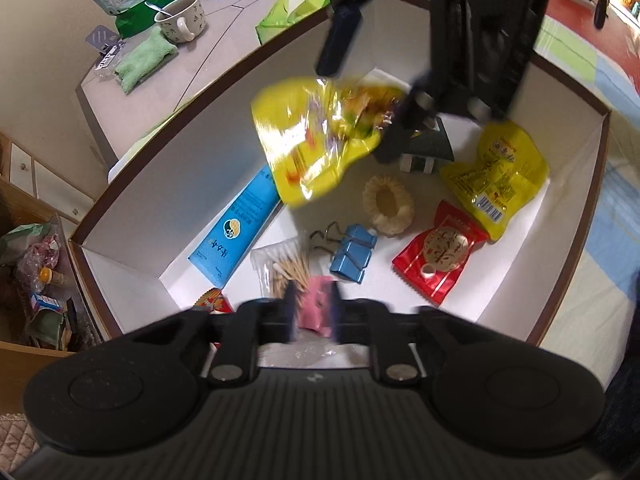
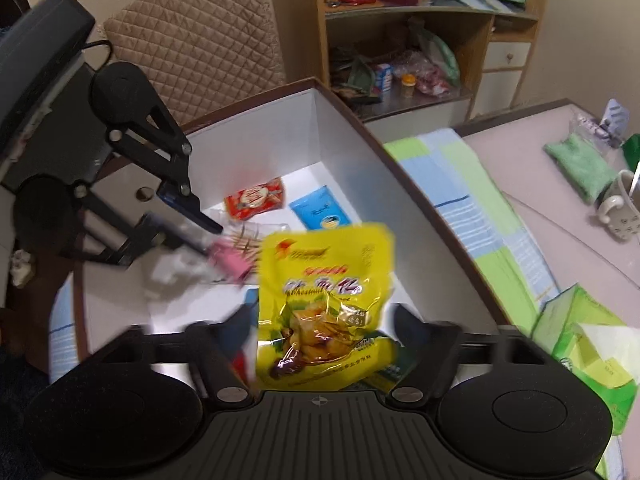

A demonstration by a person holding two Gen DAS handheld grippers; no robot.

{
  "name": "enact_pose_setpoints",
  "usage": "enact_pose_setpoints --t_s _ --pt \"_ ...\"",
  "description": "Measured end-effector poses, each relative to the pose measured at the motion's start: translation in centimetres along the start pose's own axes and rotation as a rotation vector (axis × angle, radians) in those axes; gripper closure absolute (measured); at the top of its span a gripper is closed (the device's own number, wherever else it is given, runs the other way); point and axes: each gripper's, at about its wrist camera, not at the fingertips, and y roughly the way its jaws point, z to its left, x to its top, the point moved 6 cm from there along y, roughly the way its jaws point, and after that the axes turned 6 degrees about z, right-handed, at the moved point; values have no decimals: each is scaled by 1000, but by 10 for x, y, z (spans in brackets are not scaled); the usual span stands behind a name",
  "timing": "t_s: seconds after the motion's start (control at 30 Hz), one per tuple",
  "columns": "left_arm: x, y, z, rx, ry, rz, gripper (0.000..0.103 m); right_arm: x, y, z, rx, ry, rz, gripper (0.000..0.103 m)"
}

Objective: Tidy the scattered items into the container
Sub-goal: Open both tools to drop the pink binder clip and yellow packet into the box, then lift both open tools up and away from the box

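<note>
While L fingers (image 1: 312, 304) pinch pink packet (image 1: 316, 312), R fingers (image 2: 324, 328) spread wide round glossy yellow pouch (image 2: 324, 304).

Both grippers matte black plastic. Left gripper (image 1: 312, 308): ribbed body w/ small crosshair mark, two round caps, silver pivot screws, dark blue fingers (image 1: 291, 300). Right gripper (image 2: 324, 320): same build; triangular link arms, blue-tinted fingers (image 2: 408, 326).

yellow snack packet (image 1: 320, 136): motion-blurred, print unreadable | pink item (image 1: 316, 312): partly hidden behind left gripper (image 1: 312, 308) fingers | red wrapper (image 1: 214, 300): mostly covered | green box (image 2: 588, 344): cut by edge
</note>
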Motion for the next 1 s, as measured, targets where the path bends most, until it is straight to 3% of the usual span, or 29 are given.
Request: enact_pose_setpoints --t_s 0.33,0.43,0.6,1.0 --pt "2 -7 0 12 -11 5 58 -15 -8 0 27 11 50 2" --pt "1 -7 -2 15 -10 17 54 -22 -9 3 29 7 67 2" --pt "1 -9 -5 35 -16 23 38 -32 -11 6 33 9 86 2" --pt "-3 -22 -10 76 -41 16 28 -48 -20 16 24 35 89 2"
